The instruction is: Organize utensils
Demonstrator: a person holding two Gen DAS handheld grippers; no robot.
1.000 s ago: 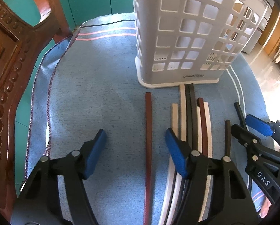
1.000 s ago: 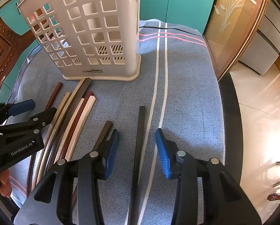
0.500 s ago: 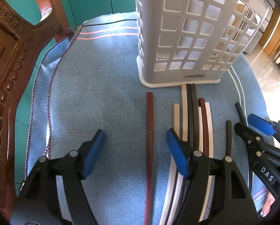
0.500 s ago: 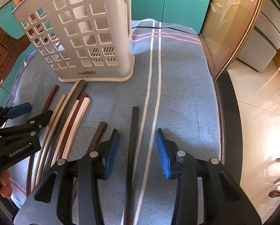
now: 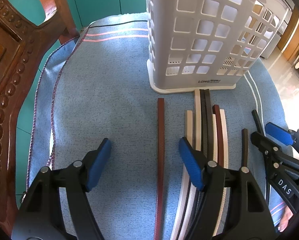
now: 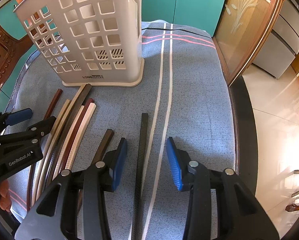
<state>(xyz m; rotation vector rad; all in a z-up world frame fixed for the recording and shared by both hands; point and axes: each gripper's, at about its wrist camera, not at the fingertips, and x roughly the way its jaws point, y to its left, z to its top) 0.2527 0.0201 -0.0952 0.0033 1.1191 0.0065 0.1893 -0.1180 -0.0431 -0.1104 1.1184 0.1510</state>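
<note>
Pointing down: both grippers tilt steeply toward the blue cloth point(image 5: 101, 92).
Left gripper point(image 5: 144, 150): released, jaws wide, straddling the red-brown chopstick point(image 5: 160, 140) without touching it.
Chopstick bundle point(image 5: 207, 124): lies before the white basket point(image 5: 199, 40).
Right gripper point(image 6: 146, 150): released, black chopstick point(image 6: 143, 140) between its pads, untouched.
Right view only: glass door point(image 6: 239, 30).

White perforated basket point(image 5: 205, 40) has "LONG…" printed low on its front wall, rest of the word too small to read; same mark shows in right wrist view point(image 6: 92, 77). Right gripper point(image 5: 277, 138) body reads "DAS". Left gripper point(image 6: 29, 120) body reads "GenRobot.AI".
</note>
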